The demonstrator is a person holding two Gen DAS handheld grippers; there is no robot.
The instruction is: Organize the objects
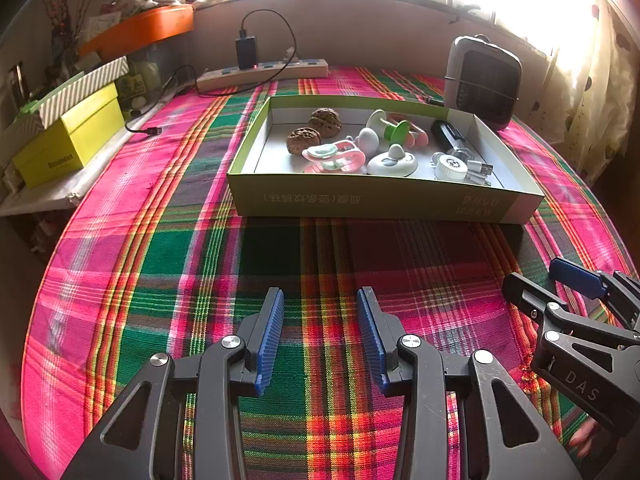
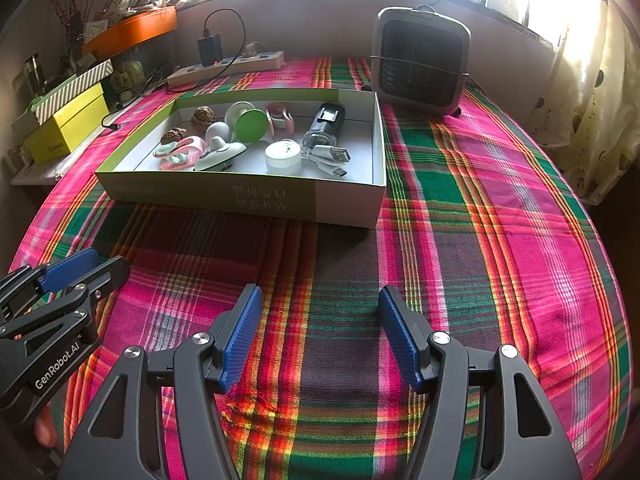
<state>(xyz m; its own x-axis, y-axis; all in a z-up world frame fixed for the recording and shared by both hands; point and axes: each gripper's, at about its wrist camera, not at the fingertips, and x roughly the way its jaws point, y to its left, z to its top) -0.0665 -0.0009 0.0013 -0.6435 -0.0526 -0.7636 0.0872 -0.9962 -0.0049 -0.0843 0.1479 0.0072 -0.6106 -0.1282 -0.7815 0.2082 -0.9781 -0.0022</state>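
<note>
Filled box (image 1: pixel 376 200) well beyond both empty claws

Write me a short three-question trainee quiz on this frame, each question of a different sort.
1. True or false: both walnuts lie inside the box.
2. What does the left gripper hold? A) a cable B) nothing C) a walnut
3. Fill in: behind the box, near its right end, stands a small ____.

Key:
1. True.
2. B; the right gripper is open and holds nothing too.
3. Heater.
</note>
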